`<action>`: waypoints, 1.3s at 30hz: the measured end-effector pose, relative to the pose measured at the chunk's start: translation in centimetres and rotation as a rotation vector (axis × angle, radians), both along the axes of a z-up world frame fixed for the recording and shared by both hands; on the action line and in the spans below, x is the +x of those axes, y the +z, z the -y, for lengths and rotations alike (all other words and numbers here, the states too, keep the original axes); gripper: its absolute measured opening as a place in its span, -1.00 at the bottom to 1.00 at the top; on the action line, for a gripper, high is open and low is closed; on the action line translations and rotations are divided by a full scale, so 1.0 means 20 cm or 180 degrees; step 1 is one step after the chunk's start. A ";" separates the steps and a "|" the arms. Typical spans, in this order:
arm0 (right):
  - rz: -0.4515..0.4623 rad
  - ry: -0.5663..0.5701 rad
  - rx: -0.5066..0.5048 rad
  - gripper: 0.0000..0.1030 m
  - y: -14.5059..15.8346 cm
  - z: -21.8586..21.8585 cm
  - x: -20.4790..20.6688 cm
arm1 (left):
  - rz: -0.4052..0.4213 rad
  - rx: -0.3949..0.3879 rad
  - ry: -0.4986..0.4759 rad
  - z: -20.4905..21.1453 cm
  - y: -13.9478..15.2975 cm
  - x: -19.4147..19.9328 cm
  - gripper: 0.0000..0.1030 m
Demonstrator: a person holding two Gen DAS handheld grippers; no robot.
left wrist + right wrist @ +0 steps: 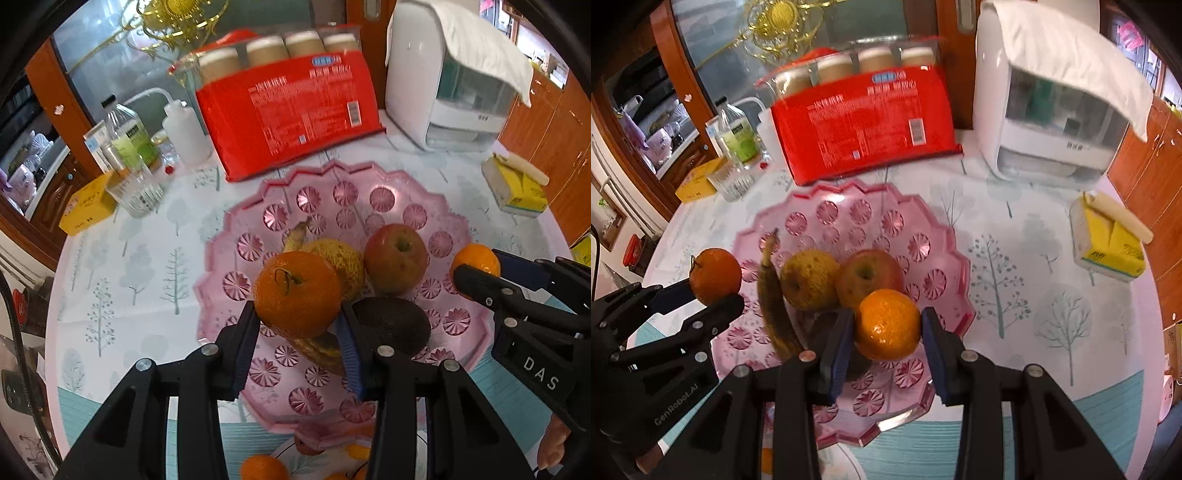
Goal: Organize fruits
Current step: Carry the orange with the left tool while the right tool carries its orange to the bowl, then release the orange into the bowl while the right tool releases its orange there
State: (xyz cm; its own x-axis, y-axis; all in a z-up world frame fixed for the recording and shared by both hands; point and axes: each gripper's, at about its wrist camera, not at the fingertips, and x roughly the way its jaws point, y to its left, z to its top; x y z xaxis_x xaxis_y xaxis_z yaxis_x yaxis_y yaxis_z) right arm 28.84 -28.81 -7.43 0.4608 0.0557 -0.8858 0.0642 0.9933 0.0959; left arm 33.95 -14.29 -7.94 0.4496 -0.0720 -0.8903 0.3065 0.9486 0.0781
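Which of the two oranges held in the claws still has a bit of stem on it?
The orange in the left claw: a dry curled stem sticks out of its top. The orange in the right claw shows only smooth peel, held over the pink tray.

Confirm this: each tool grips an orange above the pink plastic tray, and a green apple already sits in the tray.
One error: the apple in the pink patterned plastic tray is red, as the right wrist view shows. The left tool and right tool do each grip a round orange.
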 end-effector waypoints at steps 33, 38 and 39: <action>0.0038 -0.0067 -0.0023 -0.08 -0.11 -0.01 0.03 | 0.0171 0.0193 0.0013 0.00 -0.04 -0.01 0.61; 0.0075 -0.0057 -0.0033 -0.08 -0.09 -0.02 0.00 | 0.0157 0.0094 0.0030 -0.03 -0.01 -0.03 0.66; 0.0081 -0.0057 -0.0033 -0.08 -0.09 -0.03 0.00 | 0.0165 0.0086 0.0036 -0.03 0.00 -0.03 0.69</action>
